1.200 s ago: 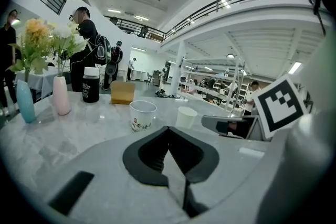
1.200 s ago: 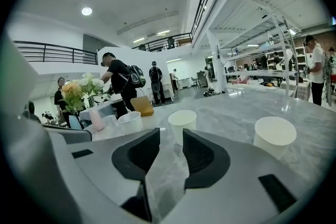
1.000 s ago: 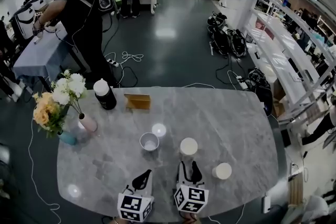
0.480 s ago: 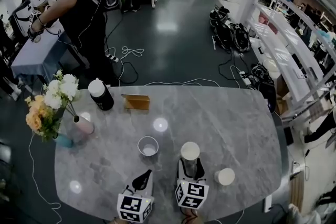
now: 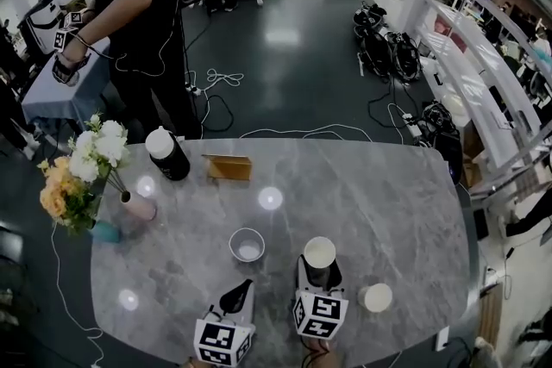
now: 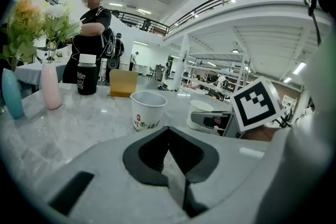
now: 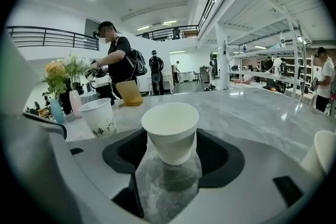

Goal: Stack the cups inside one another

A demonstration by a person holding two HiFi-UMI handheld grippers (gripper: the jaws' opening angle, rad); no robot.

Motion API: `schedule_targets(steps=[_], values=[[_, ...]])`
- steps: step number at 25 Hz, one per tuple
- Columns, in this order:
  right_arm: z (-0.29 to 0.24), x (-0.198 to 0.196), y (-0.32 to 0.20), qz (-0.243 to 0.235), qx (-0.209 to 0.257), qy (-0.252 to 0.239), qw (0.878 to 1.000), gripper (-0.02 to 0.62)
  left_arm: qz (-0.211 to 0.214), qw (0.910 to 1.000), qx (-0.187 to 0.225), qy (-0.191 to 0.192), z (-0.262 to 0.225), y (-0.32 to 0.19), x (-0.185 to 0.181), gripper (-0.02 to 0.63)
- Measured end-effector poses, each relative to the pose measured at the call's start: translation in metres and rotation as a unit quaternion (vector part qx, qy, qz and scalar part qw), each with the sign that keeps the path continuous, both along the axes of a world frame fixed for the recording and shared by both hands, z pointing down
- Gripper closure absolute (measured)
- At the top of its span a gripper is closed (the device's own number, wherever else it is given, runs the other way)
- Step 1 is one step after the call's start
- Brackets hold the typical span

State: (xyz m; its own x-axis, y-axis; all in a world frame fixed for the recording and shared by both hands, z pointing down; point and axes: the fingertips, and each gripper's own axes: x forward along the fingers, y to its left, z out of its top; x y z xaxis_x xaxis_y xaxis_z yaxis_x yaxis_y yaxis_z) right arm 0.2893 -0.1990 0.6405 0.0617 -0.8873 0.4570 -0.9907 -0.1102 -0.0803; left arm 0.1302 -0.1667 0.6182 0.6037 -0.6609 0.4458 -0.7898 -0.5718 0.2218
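Looking down in the head view, you have three paper cups upright on the surface (image 5: pixel 388 202): the left cup (image 5: pixel 247 245), the middle cup (image 5: pixel 320 254) and the right cup (image 5: pixel 376 297), each apart from the others. Your right gripper (image 5: pixel 320 270) has a jaw on either side of the middle cup. Your left gripper (image 5: pixel 236 299) sits just short of the left cup and touches nothing.

In the left gripper view, the jaws of the left gripper (image 6: pixel 168 134) are together with nothing between them. The left cup (image 6: pixel 148 110) stands ahead, mouth up.

In the right gripper view, the jaws of the right gripper (image 7: pixel 169 150) have just been opening and stand apart. The middle cup (image 7: pixel 169 131) stands between them, but the pads do not seem to press on it, so you have no hold yet. The left cup (image 7: pixel 100 117) shows to the left, the right cup (image 7: pixel 321 152) at the right edge.

Expect these cups to be light, thin-walled and easy to crush, with smooth sides that may slip. Take the wall about halfway up and close gently. A hard squeeze would likely buckle the mouth and spoil the nesting.
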Motion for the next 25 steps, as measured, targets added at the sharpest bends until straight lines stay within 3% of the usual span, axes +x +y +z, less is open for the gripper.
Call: schedule_targets(steps=[25], values=[[-0.04, -0.009, 0.001, -0.001, 0.05, 0.014, 0.999, 0.35, -0.019, 0.9998, 0.004, 0.001, -0.007, 0.001, -0.017, 0.6]])
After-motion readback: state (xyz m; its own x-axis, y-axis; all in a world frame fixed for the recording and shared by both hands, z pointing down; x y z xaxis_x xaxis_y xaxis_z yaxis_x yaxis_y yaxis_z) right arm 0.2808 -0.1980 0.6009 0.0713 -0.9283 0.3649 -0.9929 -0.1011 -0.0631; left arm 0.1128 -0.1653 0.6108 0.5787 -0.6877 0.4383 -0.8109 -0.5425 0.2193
